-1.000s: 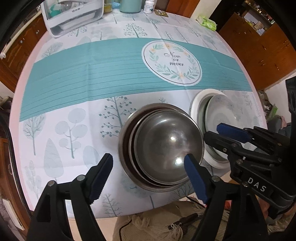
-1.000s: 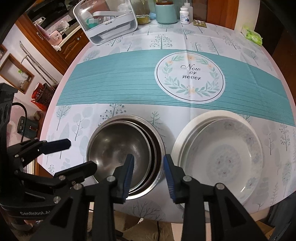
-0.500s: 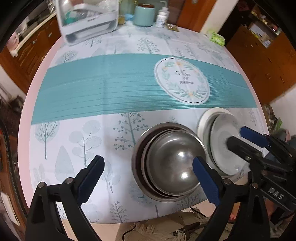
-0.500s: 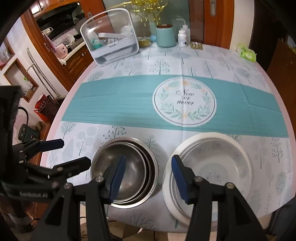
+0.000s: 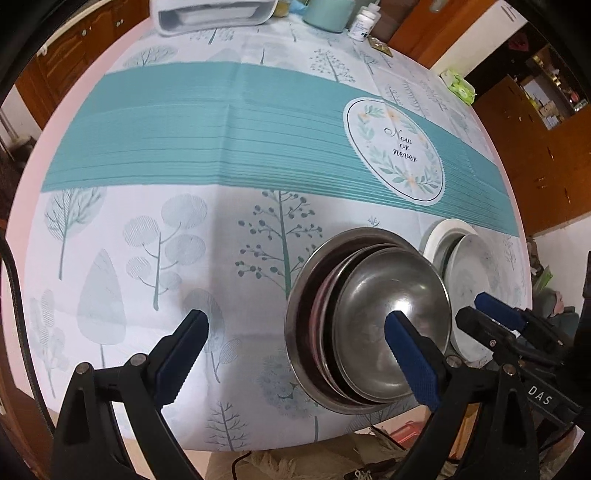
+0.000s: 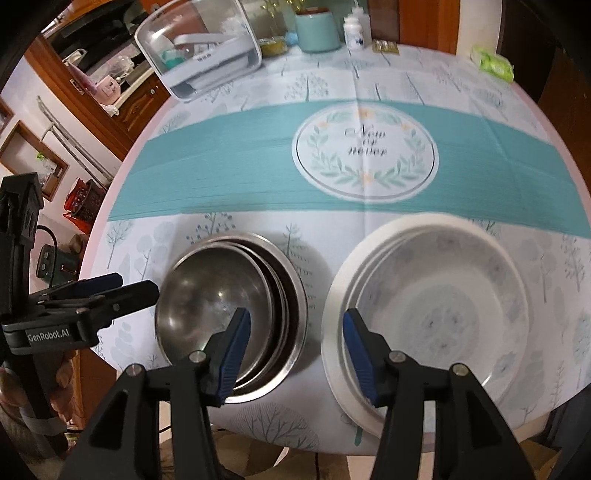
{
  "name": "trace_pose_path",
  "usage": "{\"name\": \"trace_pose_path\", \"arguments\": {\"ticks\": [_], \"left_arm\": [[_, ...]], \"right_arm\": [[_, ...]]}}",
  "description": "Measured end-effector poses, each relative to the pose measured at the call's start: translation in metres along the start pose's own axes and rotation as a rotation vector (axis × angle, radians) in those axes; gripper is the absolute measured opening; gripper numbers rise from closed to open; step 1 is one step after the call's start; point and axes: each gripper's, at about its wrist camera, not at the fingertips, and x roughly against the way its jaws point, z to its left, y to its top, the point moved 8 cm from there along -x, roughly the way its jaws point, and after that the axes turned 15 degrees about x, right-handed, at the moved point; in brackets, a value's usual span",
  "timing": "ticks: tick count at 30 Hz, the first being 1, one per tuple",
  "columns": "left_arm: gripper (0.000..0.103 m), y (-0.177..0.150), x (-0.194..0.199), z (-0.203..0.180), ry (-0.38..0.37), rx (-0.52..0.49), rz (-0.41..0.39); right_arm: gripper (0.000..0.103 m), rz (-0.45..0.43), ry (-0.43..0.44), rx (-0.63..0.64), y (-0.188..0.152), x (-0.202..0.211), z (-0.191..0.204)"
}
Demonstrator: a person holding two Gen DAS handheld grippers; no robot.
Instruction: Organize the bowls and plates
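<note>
Hovering over nested steel bowls [image 6: 221, 306] and blurred stacked plates [image 6: 436, 306]: left gripper [image 5: 295, 332], right gripper [image 6: 295, 332], both spread.

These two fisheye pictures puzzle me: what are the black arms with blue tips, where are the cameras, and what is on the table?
Each picture comes from a camera on a handheld gripper, looking along its two blue-padded fingers. The left gripper and right gripper are both open and hold nothing; each also appears at the edge of the other's view. On the tablecloth sit nested steel bowls and, beside them, stacked white plates. At the far edge stand a clear container, a teal jar and a white bottle.
</note>
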Motion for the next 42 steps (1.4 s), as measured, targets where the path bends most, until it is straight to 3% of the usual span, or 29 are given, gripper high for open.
{"name": "trace_pose_path", "arguments": {"ticks": [11,17,19,21,29,42], "left_arm": [[0.096,-0.007,-0.026,0.003,-0.033,0.010,0.061],[0.090,-0.007,-0.029,0.003,-0.067,0.011,0.072],[0.081,-0.007,-0.030,0.001,-0.080,0.010,0.077],[0.077,-0.008,-0.033,-0.001,-0.091,0.009,0.090],[0.062,-0.013,-0.042,-0.005,-0.107,-0.001,0.136],[0.038,-0.017,-0.049,-0.002,-0.125,0.006,0.184]], "right_arm": [[0.053,0.042,0.055,-0.031,-0.006,-0.023,0.004],[0.052,0.055,0.087,-0.049,-0.006,-0.031,0.005],[0.051,0.055,0.101,-0.058,-0.006,-0.033,0.006],[0.044,0.061,0.111,-0.060,-0.007,-0.036,0.007],[0.034,0.077,0.109,-0.072,-0.010,-0.040,0.007],[0.034,0.092,0.160,-0.133,-0.013,-0.047,0.003]]}}
